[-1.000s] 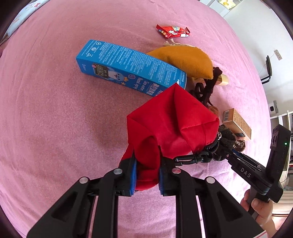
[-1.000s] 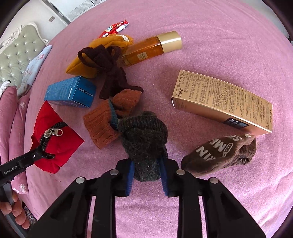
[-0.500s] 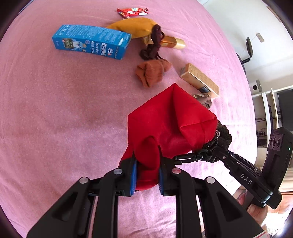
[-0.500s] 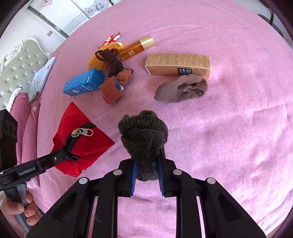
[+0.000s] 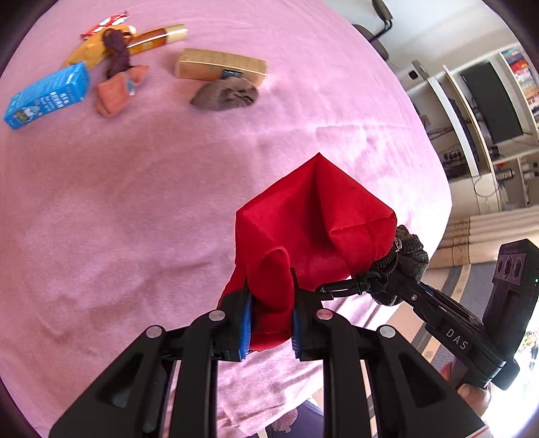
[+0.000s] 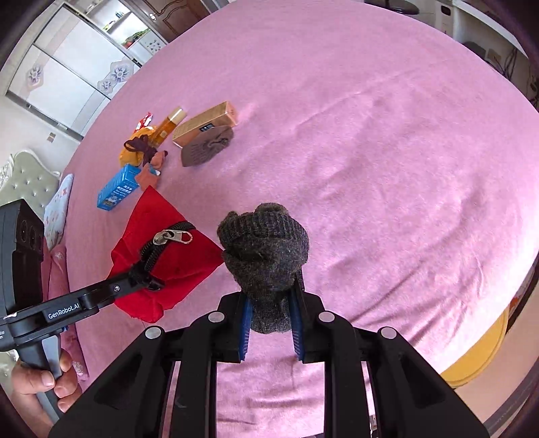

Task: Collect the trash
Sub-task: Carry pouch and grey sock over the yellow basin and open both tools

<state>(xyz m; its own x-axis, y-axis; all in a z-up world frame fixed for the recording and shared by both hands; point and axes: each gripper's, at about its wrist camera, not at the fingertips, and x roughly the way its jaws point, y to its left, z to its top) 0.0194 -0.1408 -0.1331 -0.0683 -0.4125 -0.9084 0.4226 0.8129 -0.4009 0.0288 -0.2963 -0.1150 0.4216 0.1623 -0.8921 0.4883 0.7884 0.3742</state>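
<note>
My left gripper point(image 5: 269, 316) is shut on a red zip bag point(image 5: 310, 219) and holds it up above the pink bed. The red bag also shows in the right wrist view point(image 6: 165, 262), with its black zipper partly open. My right gripper point(image 6: 269, 323) is shut on a dark grey sock point(image 6: 266, 249), held up just right of the bag. The sock also shows in the left wrist view point(image 5: 409, 256) beside the bag's zipper end.
Far off on the pink bed point(image 5: 134, 188) lie a blue box point(image 5: 47, 96), an orange sock point(image 5: 118, 91), a gold box point(image 5: 220, 64), a brown sock point(image 5: 225, 96), an amber bottle point(image 5: 156, 35), a yellow cloth point(image 5: 89, 50) and a red wrapper point(image 5: 104, 23). The bed edge and shelves point(image 5: 478, 111) are at right.
Both grippers have pulled back and up from the pile, which now looks smaller and farther. The sock has come closer to the bag's zipper side.
</note>
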